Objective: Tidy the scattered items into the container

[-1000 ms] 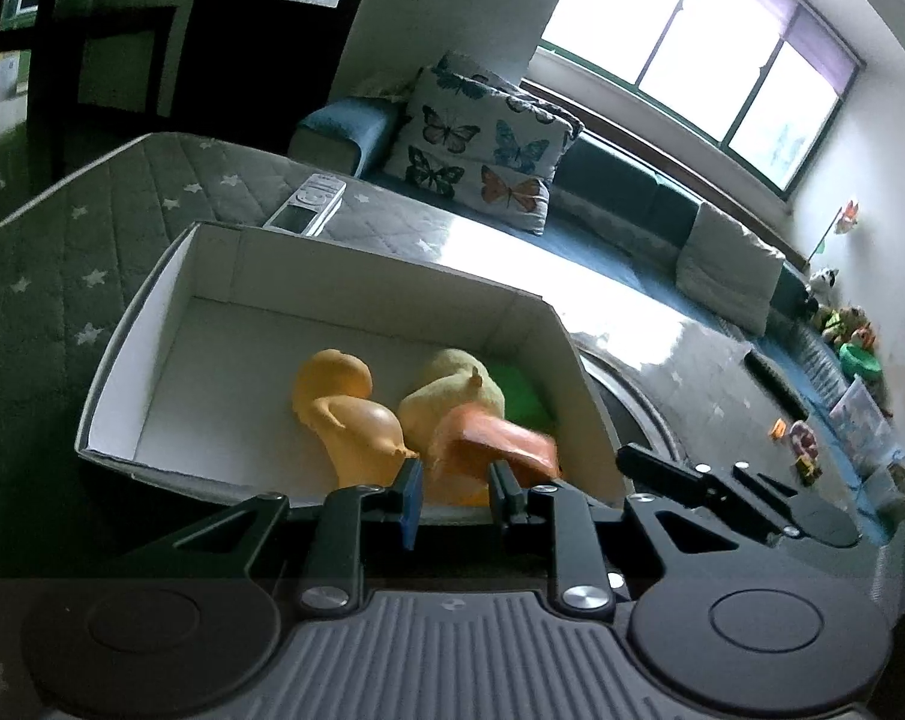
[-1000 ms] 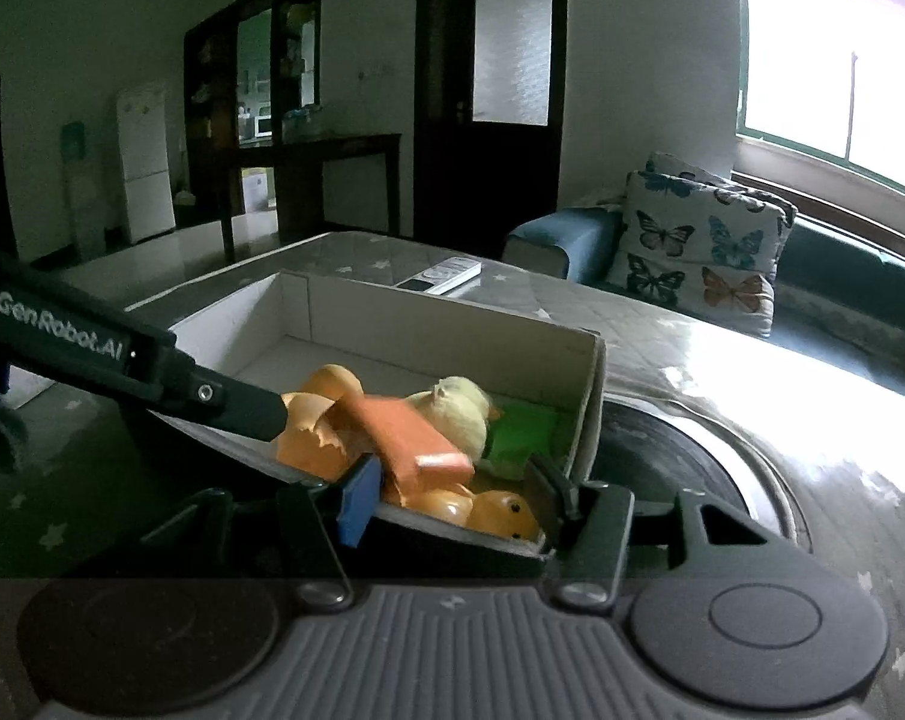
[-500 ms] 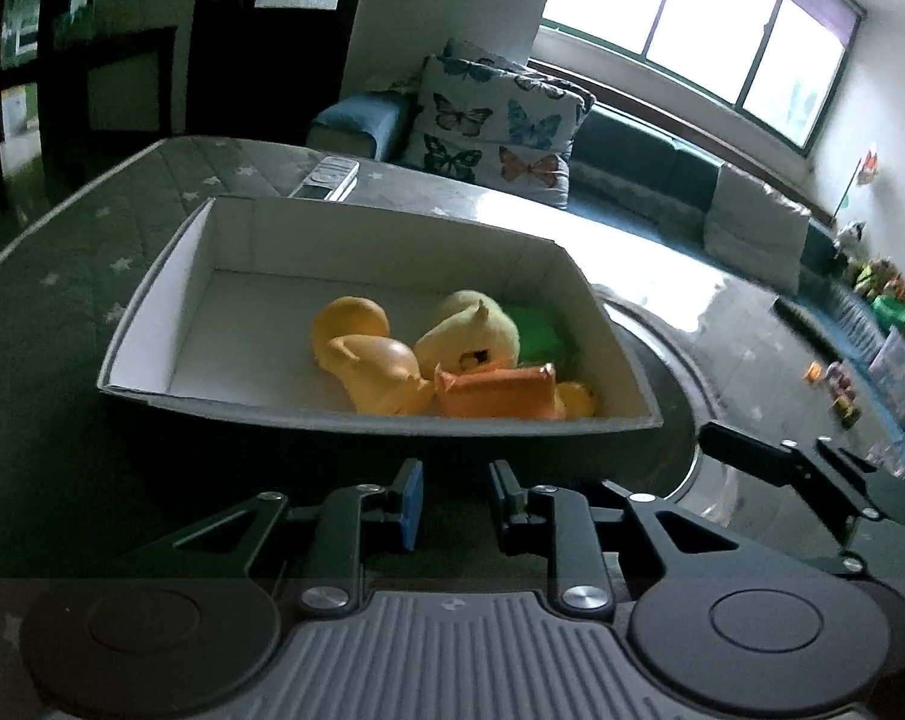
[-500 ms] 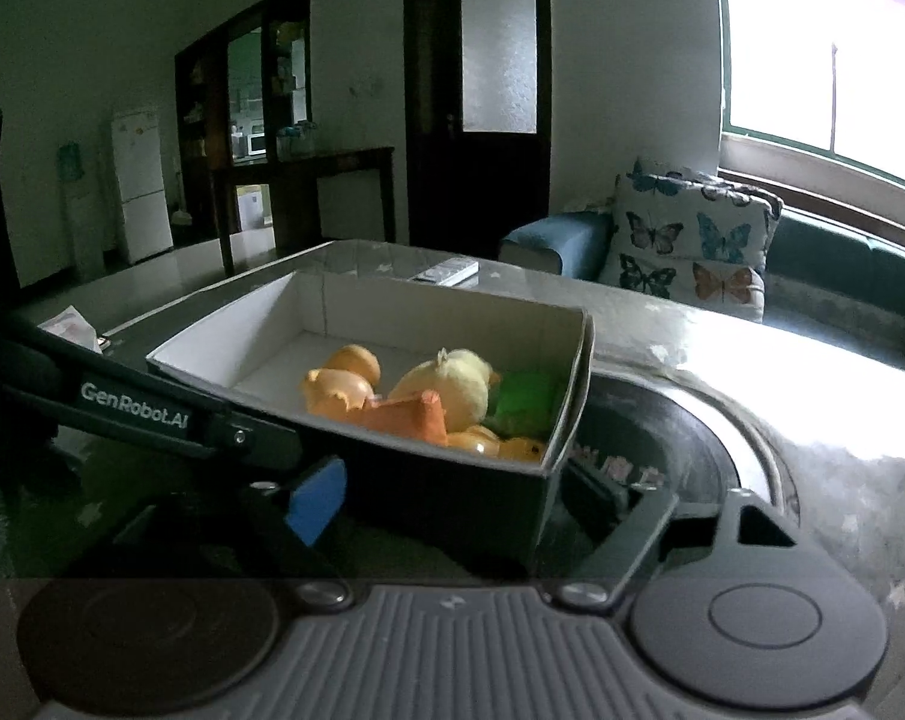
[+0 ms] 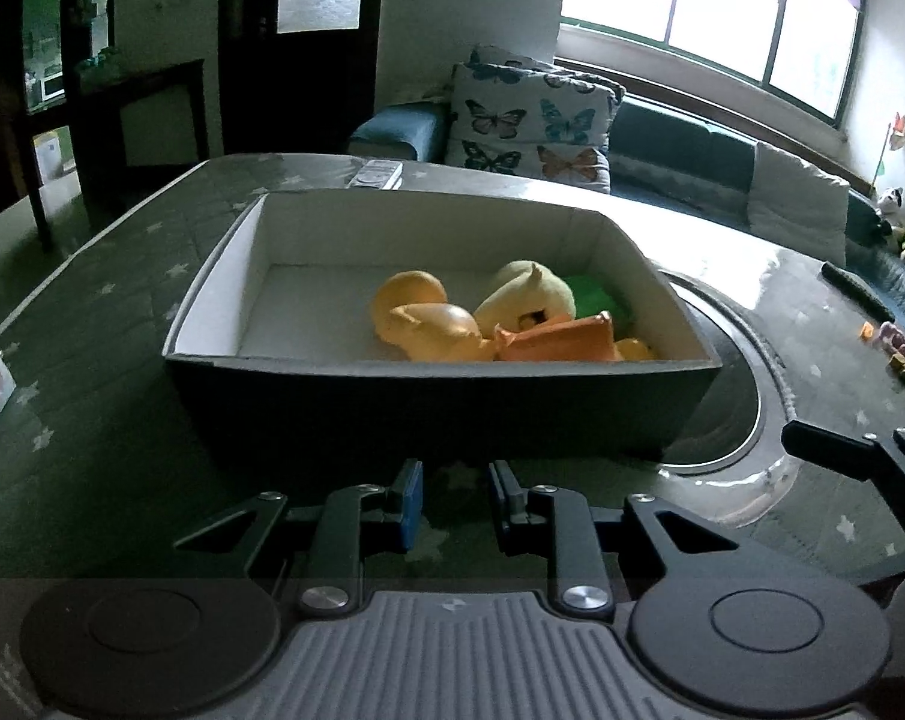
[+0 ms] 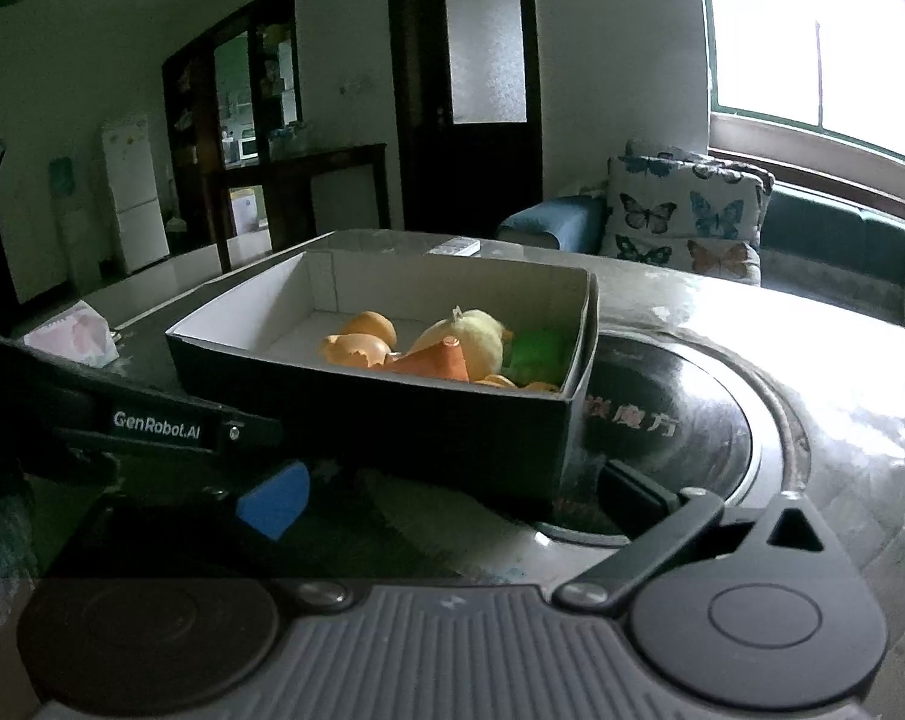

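Observation:
A dark box with a white inside [image 5: 440,405] [image 6: 392,402] stands on the table. In it lie an orange duck-like toy [image 5: 422,324] [image 6: 359,345], a pale yellow plush [image 5: 527,297] [image 6: 473,339], an orange flat piece [image 5: 557,339] [image 6: 440,360] and something green [image 5: 596,297] [image 6: 539,348]. My left gripper [image 5: 455,504] is in front of the box's near wall, its jaws a small gap apart and empty. My right gripper [image 6: 452,495] is wide open and empty, in front of the box's right corner.
The box sits by a round dark inset [image 5: 728,414] [image 6: 662,426] in the star-patterned table. A remote [image 5: 377,174] lies behind the box. A tissue pack [image 6: 71,339] lies at the left. Small toys [image 5: 890,342] lie at the far right. The right gripper's arm [image 5: 860,462] shows in the left view.
Both grippers have drawn back from the box. The left gripper let go of the orange piece, which now lies in the box. The right gripper's jaws have opened wider.

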{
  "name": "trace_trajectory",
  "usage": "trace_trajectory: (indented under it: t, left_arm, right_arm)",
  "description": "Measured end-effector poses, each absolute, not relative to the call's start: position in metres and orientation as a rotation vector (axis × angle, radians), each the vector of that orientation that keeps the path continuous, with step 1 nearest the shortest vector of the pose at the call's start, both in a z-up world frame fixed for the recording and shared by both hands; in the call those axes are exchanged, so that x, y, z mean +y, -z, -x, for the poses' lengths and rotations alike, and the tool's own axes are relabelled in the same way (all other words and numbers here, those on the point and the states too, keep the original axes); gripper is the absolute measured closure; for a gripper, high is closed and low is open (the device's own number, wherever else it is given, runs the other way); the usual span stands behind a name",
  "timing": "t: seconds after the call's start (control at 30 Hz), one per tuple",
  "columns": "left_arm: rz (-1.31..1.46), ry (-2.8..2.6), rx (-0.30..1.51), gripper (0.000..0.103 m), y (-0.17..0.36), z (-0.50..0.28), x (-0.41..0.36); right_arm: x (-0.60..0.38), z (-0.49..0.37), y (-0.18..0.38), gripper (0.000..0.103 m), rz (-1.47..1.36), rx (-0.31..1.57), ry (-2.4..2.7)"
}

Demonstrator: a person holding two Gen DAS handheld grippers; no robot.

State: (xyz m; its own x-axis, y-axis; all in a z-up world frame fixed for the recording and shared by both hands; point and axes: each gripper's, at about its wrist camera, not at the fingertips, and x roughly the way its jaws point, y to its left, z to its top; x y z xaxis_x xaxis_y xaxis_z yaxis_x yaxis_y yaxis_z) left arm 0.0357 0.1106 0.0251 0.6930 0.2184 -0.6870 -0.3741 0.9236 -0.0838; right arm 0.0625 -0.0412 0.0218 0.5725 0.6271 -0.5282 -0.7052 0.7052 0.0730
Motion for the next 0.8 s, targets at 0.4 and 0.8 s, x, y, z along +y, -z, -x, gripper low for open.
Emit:
trace_trajectory:
  t: [0.4, 0.8]
  left_arm:
    - [0.162, -0.382, 0.71, 0.077, -0.019, -0.023, 0.111]
    - [0.149, -0.369, 0.716, 0.071, -0.017, -0.019, 0.115]
  right_arm:
    - [-0.037, -0.061, -0.009, 0.0, 0.091, 0.605, -0.775]
    - [-0.028, -0.064, -0.012, 0.0, 0.098, 0.627, -0.768]
